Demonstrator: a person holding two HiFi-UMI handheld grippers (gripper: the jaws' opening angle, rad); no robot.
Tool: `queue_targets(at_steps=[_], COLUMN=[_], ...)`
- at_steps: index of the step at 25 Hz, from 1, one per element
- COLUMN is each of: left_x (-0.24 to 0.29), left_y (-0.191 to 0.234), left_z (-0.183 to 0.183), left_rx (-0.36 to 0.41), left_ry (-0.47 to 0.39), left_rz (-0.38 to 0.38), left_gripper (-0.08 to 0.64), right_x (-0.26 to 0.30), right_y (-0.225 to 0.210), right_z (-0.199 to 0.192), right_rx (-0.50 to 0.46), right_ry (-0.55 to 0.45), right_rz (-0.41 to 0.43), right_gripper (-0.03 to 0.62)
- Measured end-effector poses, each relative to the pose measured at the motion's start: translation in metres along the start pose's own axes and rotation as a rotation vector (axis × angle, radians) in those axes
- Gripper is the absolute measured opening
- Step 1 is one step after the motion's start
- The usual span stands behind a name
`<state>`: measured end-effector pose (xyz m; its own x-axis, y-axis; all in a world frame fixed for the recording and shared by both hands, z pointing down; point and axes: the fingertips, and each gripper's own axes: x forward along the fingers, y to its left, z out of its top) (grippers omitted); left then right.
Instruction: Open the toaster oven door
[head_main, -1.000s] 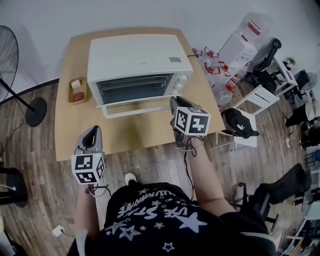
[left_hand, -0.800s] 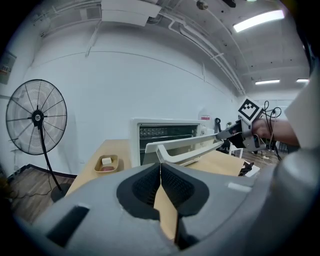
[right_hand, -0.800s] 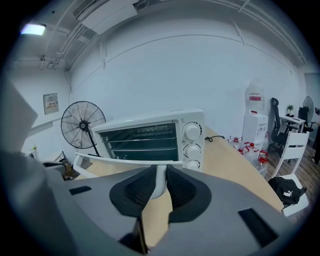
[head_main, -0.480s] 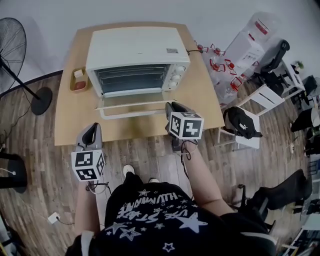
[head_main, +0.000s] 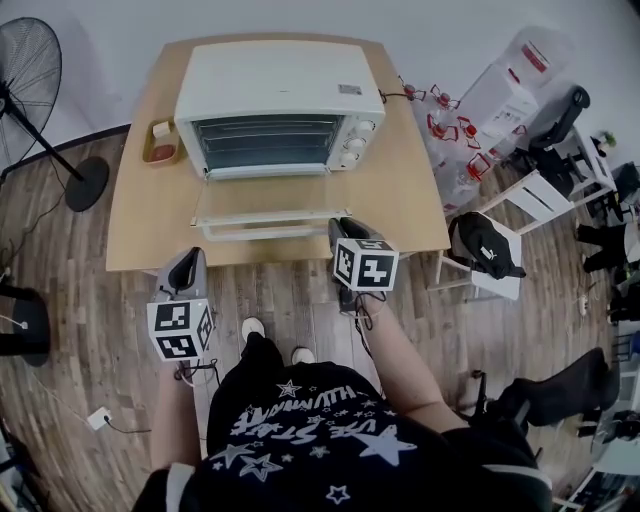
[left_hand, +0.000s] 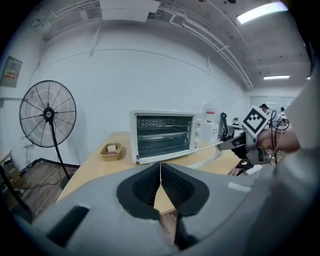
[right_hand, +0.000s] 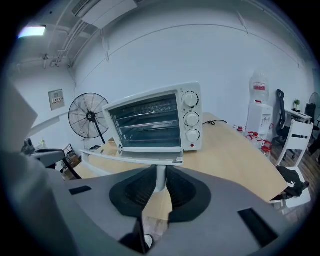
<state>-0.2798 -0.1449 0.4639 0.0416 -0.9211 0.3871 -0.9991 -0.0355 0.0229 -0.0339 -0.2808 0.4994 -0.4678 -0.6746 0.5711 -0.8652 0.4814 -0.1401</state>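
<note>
A white toaster oven (head_main: 280, 100) stands at the back of the wooden table (head_main: 405, 205). Its glass door (head_main: 262, 205) hangs open, lying almost flat toward me, with racks visible inside (right_hand: 150, 125). My right gripper (head_main: 340, 230) is shut on the right end of the white door handle (head_main: 262, 233). In the right gripper view the handle's white post (right_hand: 160, 176) sits pinched between the dark pads. My left gripper (head_main: 188, 263) hovers just off the table's front left edge. Its jaws (left_hand: 160, 172) are shut with nothing in them.
A small wooden tray (head_main: 160, 142) with a white block sits left of the oven. A standing fan (head_main: 40, 70) is on the floor at far left. A white chair with a black bag (head_main: 482, 250) and water bottles (head_main: 455, 130) crowd the right side.
The oven door has swung further down toward the table's front edge. My right gripper came back toward me with the handle. The left gripper stayed put.
</note>
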Motion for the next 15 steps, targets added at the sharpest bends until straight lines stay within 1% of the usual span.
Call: queue_targets(at_steps=[4, 9, 15], left_x=[-0.001, -0.005, -0.006], left_y=[-0.004, -0.01, -0.013], left_z=[-0.01, -0.016, -0.025], left_rx=[-0.01, -0.015, -0.012], left_ry=[0.018, 0.027, 0.051], left_rz=[0.004, 0.0, 0.001], left_gripper=[0.021, 0.021, 0.021], right_x=[0.001, 0.004, 0.011], right_y=[-0.001, -0.003, -0.004], right_z=[-0.011, -0.033, -0.057], right_rx=[-0.007, -0.007, -0.018], right_ry=[-0.014, 0.032, 0.054], right_rz=[0.0, 0.004, -0.009], right_gripper=[0.066, 0.064, 0.063])
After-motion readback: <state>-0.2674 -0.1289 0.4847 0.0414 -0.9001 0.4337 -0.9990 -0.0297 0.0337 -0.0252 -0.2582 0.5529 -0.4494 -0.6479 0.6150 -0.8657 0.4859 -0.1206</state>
